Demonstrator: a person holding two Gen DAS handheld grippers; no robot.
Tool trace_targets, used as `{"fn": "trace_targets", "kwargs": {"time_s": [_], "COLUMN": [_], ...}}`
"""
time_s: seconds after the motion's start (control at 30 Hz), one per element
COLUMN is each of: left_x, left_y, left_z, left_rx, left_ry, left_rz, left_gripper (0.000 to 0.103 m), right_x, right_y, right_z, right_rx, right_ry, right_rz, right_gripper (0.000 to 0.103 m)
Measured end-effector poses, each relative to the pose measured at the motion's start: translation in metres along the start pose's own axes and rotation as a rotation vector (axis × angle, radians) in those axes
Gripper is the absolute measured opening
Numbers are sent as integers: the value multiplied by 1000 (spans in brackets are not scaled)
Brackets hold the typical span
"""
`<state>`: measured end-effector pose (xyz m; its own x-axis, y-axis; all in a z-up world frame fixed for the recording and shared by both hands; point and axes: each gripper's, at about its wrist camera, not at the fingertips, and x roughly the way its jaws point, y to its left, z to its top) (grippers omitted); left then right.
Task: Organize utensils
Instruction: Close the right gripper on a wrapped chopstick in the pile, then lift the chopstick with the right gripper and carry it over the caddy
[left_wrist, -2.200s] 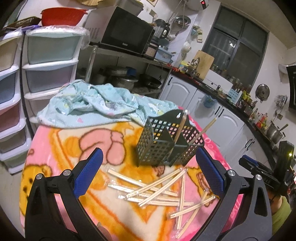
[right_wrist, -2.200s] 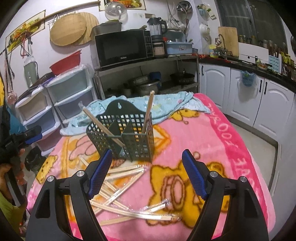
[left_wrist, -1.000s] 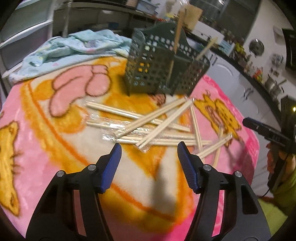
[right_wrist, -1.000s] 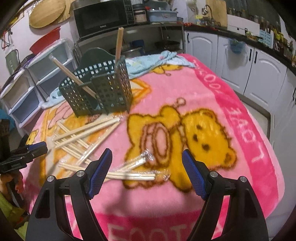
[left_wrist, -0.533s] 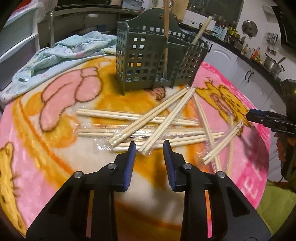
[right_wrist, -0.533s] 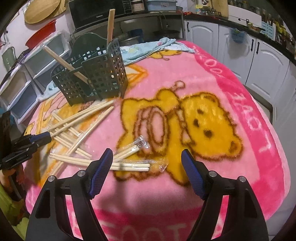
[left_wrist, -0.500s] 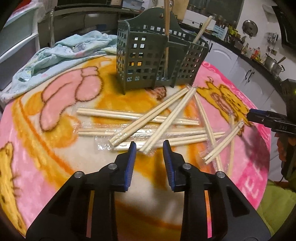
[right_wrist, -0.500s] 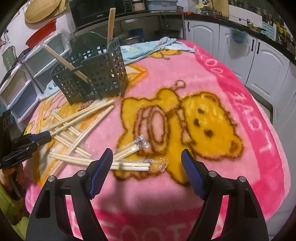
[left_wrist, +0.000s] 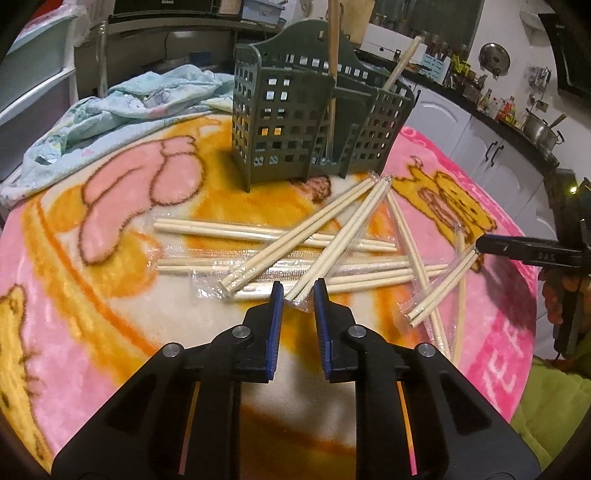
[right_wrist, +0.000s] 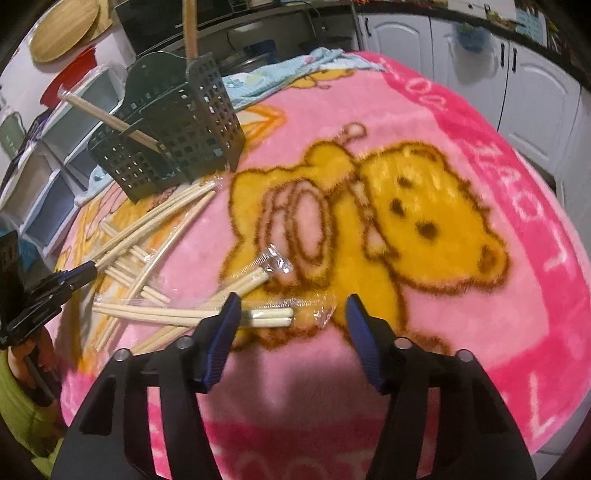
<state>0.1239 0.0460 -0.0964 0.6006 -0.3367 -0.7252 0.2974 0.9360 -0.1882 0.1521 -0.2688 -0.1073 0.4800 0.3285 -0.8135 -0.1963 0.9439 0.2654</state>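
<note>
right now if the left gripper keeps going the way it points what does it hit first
Probably the wrapped chopstick pair whose near end lies between the left gripper jaws, which have just been closing; whether they touch it is unclear.

A big pink blanket (right_wrist: 480, 155) with a yellow bear (right_wrist: 417, 225) on it covers the table. A light blue cloth (left_wrist: 122, 99) lies crumpled at its far edge. Behind are plastic drawers (right_wrist: 51, 177), white cupboard doors (right_wrist: 532, 88), a red bowl (right_wrist: 70, 77) and a steel pot (left_wrist: 540, 127) on the dark counter.
</note>
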Motion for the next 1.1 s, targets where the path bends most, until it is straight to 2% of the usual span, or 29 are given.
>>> {"fn": "trace_targets", "kwargs": {"time_s": [0.07,0.17,0.23,0.27,0.3,0.5,0.9,0.97,1.1], "left_x": [-3,-7,-8,-9,-11,-25,-68,-75,-82], "left_y": [-1,-1,-1,-2,-2,-5,-17,-21,-32], "left_z": [1,2,3,4,4,8,28,32,39], "left_rx": [3,2,0,0,0,7,23,31,58], "left_ry": [-10,-21,-28,-33,-37,-75,-192,-214,-225], "left_rz": [-1,-2,-6,-7,-8,-24,-45,-56,-60], "left_gripper": [12,12,11,11,11,10,7,3,3], "right_x": [0,0,2,2,2,-13,-71,-78,-92], "right_y": [-1,-2,-1,0,0,10,62,69,83], "right_z": [-1,-1,-2,-2,-1,5,39,43,56], "right_rx": [3,6,0,-3,-4,-39,-223,-241,-279], "right_ry": [-1,0,4,3,8,-27,-218,-240,-290], "right_rz": [-2,22,29,26,39,54,54,62,86], "right_gripper": [44,26,17,7,4,3,3,3,3]}}
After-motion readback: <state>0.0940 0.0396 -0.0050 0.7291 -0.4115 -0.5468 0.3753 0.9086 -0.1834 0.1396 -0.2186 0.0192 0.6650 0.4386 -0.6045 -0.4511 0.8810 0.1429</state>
